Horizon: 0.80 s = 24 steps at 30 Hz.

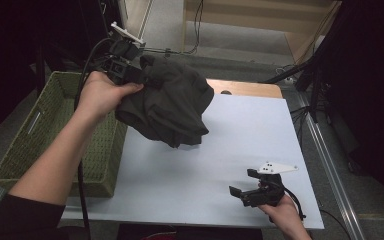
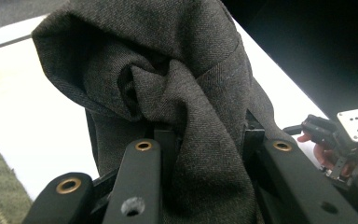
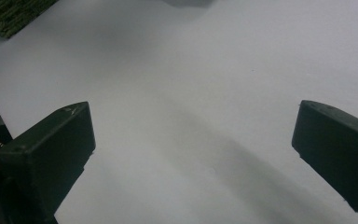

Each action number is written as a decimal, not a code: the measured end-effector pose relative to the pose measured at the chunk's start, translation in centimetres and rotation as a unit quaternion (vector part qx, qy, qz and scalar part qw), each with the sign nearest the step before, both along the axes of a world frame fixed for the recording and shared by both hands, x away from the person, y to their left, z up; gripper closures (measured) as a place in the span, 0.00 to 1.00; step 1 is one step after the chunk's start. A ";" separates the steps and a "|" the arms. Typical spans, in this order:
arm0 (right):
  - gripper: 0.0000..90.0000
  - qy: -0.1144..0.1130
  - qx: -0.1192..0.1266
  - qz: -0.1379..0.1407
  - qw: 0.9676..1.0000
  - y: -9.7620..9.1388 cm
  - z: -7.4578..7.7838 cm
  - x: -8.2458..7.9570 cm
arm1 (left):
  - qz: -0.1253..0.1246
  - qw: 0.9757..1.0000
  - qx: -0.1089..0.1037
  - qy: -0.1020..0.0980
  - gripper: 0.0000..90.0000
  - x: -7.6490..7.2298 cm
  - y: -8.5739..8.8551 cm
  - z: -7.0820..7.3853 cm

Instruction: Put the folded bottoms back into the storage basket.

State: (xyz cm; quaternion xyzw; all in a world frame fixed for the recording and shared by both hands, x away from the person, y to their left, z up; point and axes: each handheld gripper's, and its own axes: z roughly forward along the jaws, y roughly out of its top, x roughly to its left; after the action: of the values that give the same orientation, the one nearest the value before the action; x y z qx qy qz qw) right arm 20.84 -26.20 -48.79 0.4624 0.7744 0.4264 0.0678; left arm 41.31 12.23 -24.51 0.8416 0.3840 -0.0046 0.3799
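My left tool [image 1: 130, 67] pinches the bunched dark garment [image 1: 167, 102], so I'd swing it fully over the green basket [image 1: 40, 130] before releasing; right tool [image 1: 252, 190] spread, idle on the surface [image 1: 240, 135].

Black hand-held gripper [image 1: 246, 190]; dark sleeve [image 1: 22, 217]

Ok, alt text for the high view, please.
The left tongs hold a bunched dark grey cloth up above a white table, beside a green woven basket. The right tongs sit open and empty near the table's front edge.
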 end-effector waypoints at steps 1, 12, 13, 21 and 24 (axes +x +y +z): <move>0.00 0.000 0.000 0.000 1.000 0.0 0.0 0.0 | 0.002 1.000 -0.003 0.001 0.78 0.1 0.2 0.1; 0.00 0.002 0.001 -0.002 1.000 0.0 -0.1 0.0 | 0.012 1.000 -0.011 0.001 0.78 0.4 2.3 1.8; 0.00 0.002 0.001 -0.002 1.000 0.0 -0.1 0.0 | 0.014 1.000 -0.012 0.001 0.78 0.4 2.6 1.9; 0.00 0.003 0.000 -0.003 1.000 0.0 -0.1 0.0 | 0.027 0.999 -0.028 -0.001 0.78 0.4 4.4 3.0; 0.00 0.002 0.001 -0.002 1.000 0.0 -0.1 0.0 | 0.033 0.999 -0.035 -0.002 0.78 0.3 5.2 3.4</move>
State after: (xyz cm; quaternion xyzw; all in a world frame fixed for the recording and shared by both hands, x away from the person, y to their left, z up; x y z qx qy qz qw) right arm 20.89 -26.24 -48.87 0.4652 0.7733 0.4256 0.0668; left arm 41.58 17.47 -21.15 0.8144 0.4105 -0.0034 0.4102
